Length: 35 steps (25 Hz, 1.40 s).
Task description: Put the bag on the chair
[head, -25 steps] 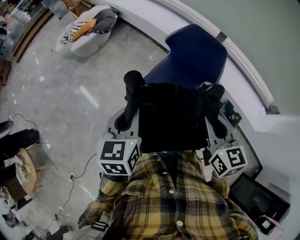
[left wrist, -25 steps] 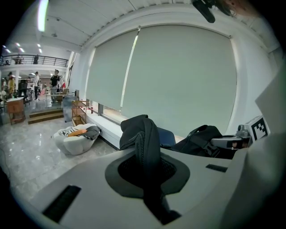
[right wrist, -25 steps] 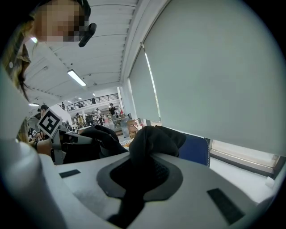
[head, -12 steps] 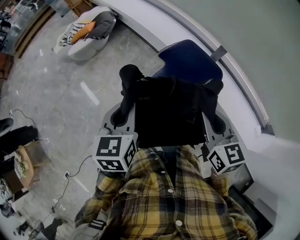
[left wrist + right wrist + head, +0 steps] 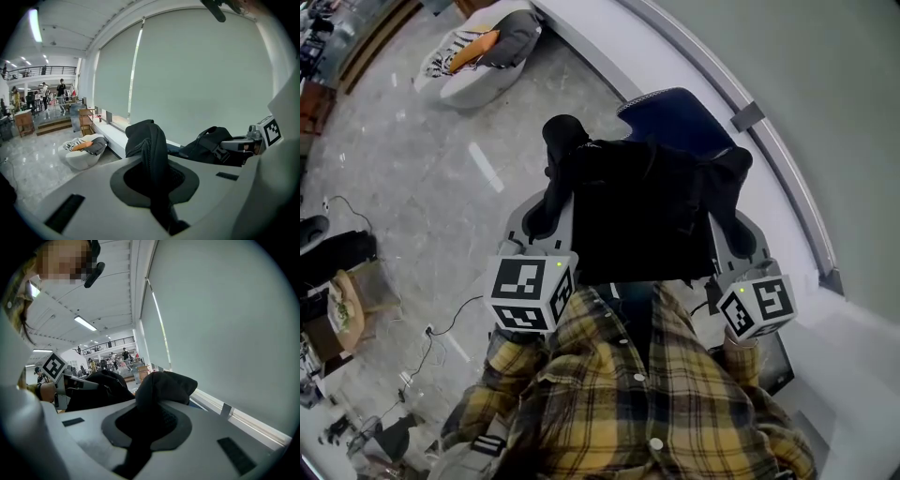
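I hold a black bag point(image 5: 642, 220) up in front of me, hanging between both grippers. My left gripper point(image 5: 551, 202) is shut on the bag's left top corner point(image 5: 149, 154), whose fabric bulges out above the jaws. My right gripper point(image 5: 729, 211) is shut on the right top corner point(image 5: 159, 394). Behind and below the bag stands the blue chair point(image 5: 675, 117), of which only the backrest edge shows. In the left gripper view the rest of the bag point(image 5: 206, 145) and the right gripper point(image 5: 251, 143) lie to the right.
A white curved ledge point(image 5: 609, 37) runs along the window wall behind the chair. A white beanbag point(image 5: 473, 56) with orange and grey items lies on the marble floor at the far left. Cables and small objects point(image 5: 342, 309) lie on the floor at left.
The bag and both grippers have stayed together in front of me while the view shifted; the chair now shows less of its seat behind the bag.
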### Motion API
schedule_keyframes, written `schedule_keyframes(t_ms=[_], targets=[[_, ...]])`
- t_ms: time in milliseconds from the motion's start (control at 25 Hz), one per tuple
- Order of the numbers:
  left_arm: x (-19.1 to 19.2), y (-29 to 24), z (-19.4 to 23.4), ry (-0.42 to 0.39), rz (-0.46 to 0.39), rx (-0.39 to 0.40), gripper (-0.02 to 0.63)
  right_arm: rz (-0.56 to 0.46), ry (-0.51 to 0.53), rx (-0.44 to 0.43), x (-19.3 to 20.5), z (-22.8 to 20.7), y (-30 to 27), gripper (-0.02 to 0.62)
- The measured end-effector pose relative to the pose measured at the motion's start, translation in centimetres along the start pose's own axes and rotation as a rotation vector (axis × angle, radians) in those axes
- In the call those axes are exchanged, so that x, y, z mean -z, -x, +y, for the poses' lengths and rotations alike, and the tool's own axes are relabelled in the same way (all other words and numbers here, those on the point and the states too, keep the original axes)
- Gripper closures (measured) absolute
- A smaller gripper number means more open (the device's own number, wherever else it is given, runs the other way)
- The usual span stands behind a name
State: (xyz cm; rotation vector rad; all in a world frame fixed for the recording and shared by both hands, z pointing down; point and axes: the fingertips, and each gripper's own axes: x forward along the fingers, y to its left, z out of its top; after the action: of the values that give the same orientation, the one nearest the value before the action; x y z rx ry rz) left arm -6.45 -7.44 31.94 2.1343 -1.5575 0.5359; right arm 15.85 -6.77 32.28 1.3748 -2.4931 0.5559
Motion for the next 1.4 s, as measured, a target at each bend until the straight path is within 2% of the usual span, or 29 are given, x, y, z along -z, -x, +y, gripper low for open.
schedule_keyframes(t_ms=[320,880,1160,1400], targets=[[-1.2,-1.5,1.4,0.0,0.006,0.021,0.569,0.007,-0.015,0.038,-0.8,0.0,-1.6,0.554],[-0.6,-2.6,2.1,-0.017,0.011,0.062,0.569,0.011,-0.032,0.094,0.2,0.5,-1.9,0.554],[0.9,-4.3,2.8,-0.012,0.042,0.066,0.569,0.043,-0.034,0.095,1.8,0.0,-3.2,0.554],[4.0,-6.3,3.9,-0.019,0.094,0.063,0.569,0.092,-0.024,0.098,4.8,0.0,-5.2,0.554]])
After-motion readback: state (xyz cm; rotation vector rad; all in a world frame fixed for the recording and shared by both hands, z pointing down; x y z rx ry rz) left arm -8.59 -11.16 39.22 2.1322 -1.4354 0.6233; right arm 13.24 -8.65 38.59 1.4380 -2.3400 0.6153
